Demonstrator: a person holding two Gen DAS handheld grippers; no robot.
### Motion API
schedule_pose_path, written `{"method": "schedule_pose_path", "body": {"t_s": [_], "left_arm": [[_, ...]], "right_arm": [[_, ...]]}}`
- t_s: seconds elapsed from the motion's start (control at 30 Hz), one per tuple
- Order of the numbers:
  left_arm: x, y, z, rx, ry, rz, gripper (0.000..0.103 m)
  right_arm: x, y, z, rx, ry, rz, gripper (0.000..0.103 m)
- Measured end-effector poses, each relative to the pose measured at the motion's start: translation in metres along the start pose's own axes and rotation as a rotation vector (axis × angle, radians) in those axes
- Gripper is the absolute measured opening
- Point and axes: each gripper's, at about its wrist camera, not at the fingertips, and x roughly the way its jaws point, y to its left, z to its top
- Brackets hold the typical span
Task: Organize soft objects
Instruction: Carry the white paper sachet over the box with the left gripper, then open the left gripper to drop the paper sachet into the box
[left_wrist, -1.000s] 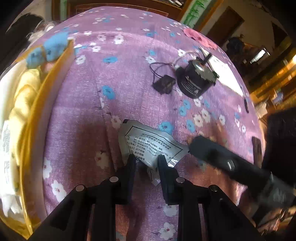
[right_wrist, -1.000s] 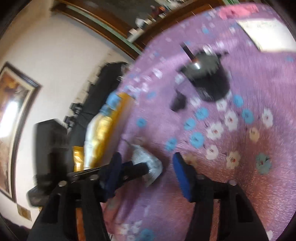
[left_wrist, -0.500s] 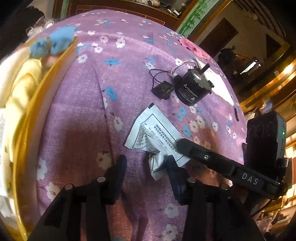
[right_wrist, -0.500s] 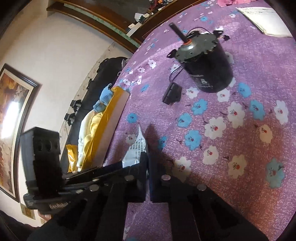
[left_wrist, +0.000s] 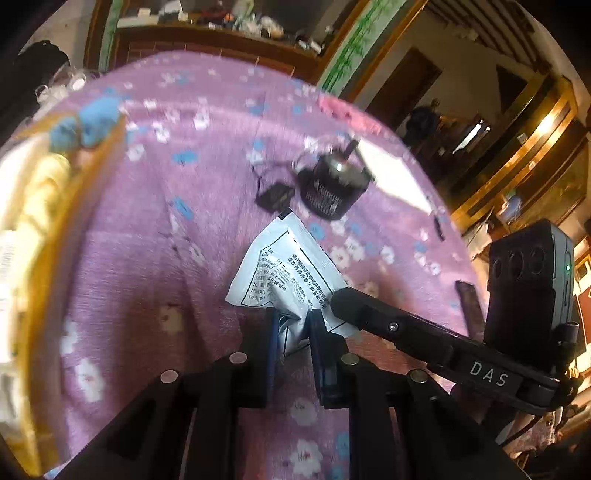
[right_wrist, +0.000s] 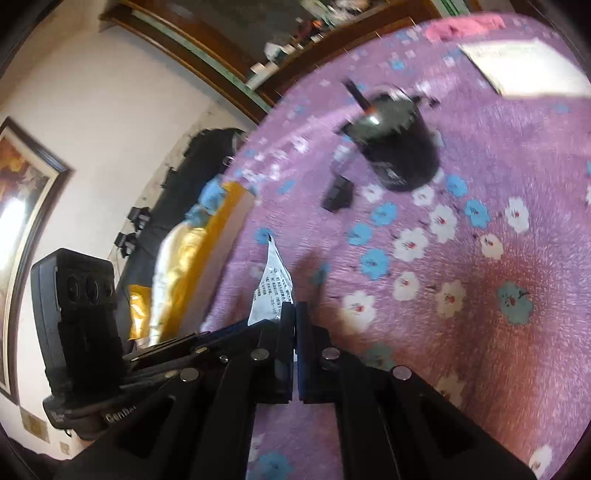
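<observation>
A white printed foil pouch (left_wrist: 286, 271) is held above the purple flowered cloth (left_wrist: 155, 258). My left gripper (left_wrist: 293, 325) is shut on the pouch's crumpled lower corner. My right gripper (right_wrist: 295, 314) is shut on the pouch's edge (right_wrist: 271, 291), and its finger reaches in from the right in the left wrist view (left_wrist: 369, 314). The pouch stands edge-on in the right wrist view.
A yellow box (left_wrist: 74, 206) at the left holds yellow, white and blue soft things (left_wrist: 86, 122). A black motor (left_wrist: 330, 188) with a wired black block (left_wrist: 275, 195) sits beyond the pouch. A white sheet (left_wrist: 391, 177) and a pink cloth (left_wrist: 347, 114) lie farther back.
My left gripper has closed on the pouch's corner. The right gripper shut on its edge, and both lifted the pouch off the cloth.
</observation>
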Motion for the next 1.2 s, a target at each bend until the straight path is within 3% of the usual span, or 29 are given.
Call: {"method": "schedule_pose_path", "body": {"t_s": [0.27,0.43,0.53,0.7,0.97,1.0,1.1,1.17,1.2], "left_arm": [[-0.074,0.031,0.012,-0.022,-0.122,0.104,0.016],[-0.125,0.077,0.016,-0.105,-0.217,0.152,0.016],[-0.147,0.111,0.018,-0.165,-0.267,0.179,0.016],[-0.155,0.163,0.014,-0.245,-0.283,0.212,0.016],[-0.137,0.207,0.004,-0.295,-0.274,0.190,0.019],[-0.135,0.208,0.002,-0.297,-0.273,0.206,0.026],[-0.138,0.202,-0.002,-0.284,-0.296,0.254,0.070],[-0.142,0.190,-0.004,-0.223,-0.340,0.329,0.083],[-0.143,0.185,-0.004,-0.194,-0.353,0.373,0.090]], "right_arm": [[0.018,0.069,0.013,-0.106,-0.001,0.100,0.001],[0.056,0.128,0.022,-0.172,0.062,0.202,0.001],[0.080,0.166,0.025,-0.245,0.090,0.216,0.001],[0.134,0.207,0.023,-0.299,0.155,0.208,0.001],[0.175,0.204,0.013,-0.264,0.181,0.157,0.004],[0.176,0.202,0.013,-0.250,0.180,0.158,0.004],[0.168,0.196,0.014,-0.225,0.159,0.173,0.012],[0.155,0.193,0.014,-0.219,0.120,0.161,0.046],[0.149,0.192,0.015,-0.218,0.098,0.154,0.051]]}}
